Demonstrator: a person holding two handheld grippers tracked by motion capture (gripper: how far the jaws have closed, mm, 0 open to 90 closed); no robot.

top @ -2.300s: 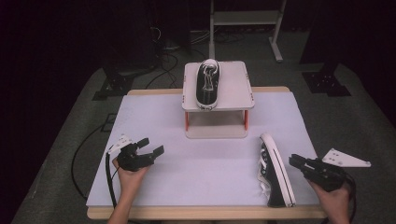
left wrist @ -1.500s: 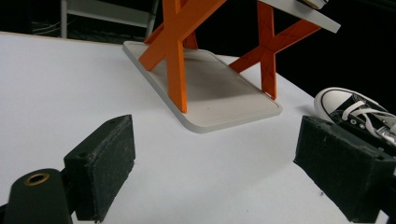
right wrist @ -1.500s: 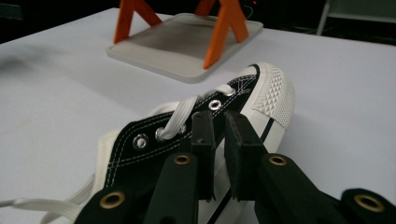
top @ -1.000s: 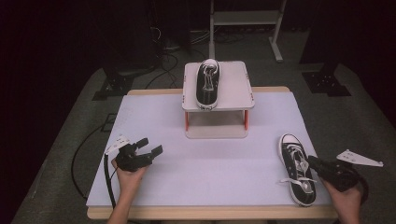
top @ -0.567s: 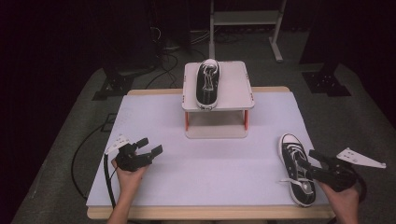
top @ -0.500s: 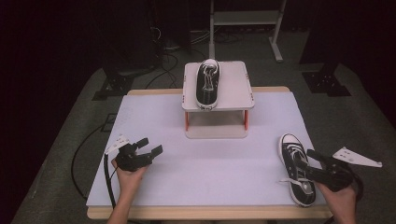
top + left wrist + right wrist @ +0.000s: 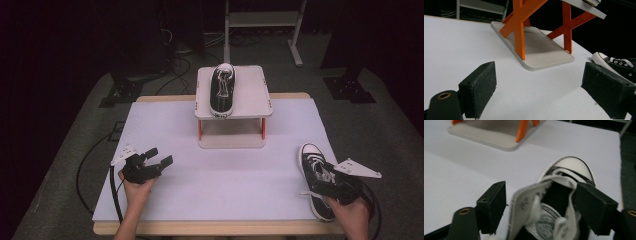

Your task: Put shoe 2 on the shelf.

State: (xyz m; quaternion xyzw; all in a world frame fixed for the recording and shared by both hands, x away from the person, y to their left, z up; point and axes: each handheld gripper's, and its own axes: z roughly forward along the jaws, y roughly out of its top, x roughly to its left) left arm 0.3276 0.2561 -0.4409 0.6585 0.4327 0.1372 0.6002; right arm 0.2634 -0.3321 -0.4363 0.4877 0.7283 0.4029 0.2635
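Note:
A black high-top sneaker (image 7: 313, 170) with a white toe cap stands upright on the right of the white table (image 7: 225, 185), toe pointing away. My right gripper (image 7: 322, 181) sits over its heel end. In the right gripper view the sneaker (image 7: 571, 167) has its ankle opening between the jaws of my right gripper (image 7: 541, 207), which have just opened wide and eased in slightly; the pads do not press on it. A matching sneaker (image 7: 222, 87) rests on top of a white stand (image 7: 255, 95) with orange legs. My left gripper (image 7: 160, 156) rests open and empty at the near left.
The stand's base plate (image 7: 541, 53) lies ahead of my left gripper (image 7: 539, 92), with the near sneaker (image 7: 616, 63) off to its right. Cables (image 7: 100, 165) trail off the table's left side. A metal frame (image 7: 260, 20) stands on the floor behind.
The near sneaker, first lying on its side, now stands upright. The right gripper's jaws have opened off it and the hand has shifted slightly. The left gripper has not moved.

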